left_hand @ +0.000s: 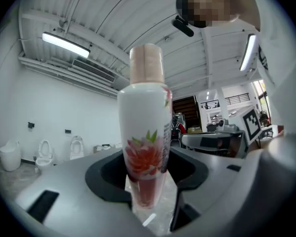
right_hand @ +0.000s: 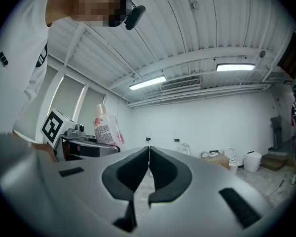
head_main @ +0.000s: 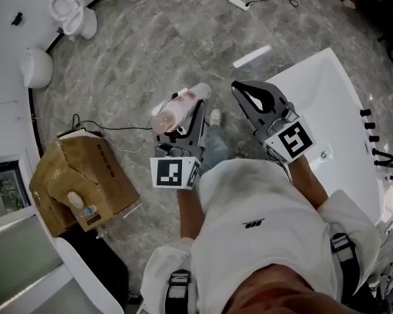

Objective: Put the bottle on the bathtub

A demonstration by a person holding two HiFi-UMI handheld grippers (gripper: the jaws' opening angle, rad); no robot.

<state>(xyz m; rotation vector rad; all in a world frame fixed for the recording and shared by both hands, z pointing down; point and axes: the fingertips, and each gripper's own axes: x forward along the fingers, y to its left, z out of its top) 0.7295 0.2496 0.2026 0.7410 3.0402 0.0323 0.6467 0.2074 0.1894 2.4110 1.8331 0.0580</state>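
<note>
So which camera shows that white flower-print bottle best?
The left gripper view: the white plastic bottle with the red flower print fills the frame, upright, clamped between the jaws, with its pinkish cap and print clear. The head view shows the bottle from above, lying level; the right gripper view shows it small, label side.

a grey, marble-veined tile floor carries everything. a worn brown cardboard box sits on it at the head view's left, with a thin black cable trailing over the tiles just beside it. a glossy white bathtub stands at the right. well apart, along the far edge, stand a white ceramic toilet and a white power strip, and a short flat white strip lies near the tub.
</note>
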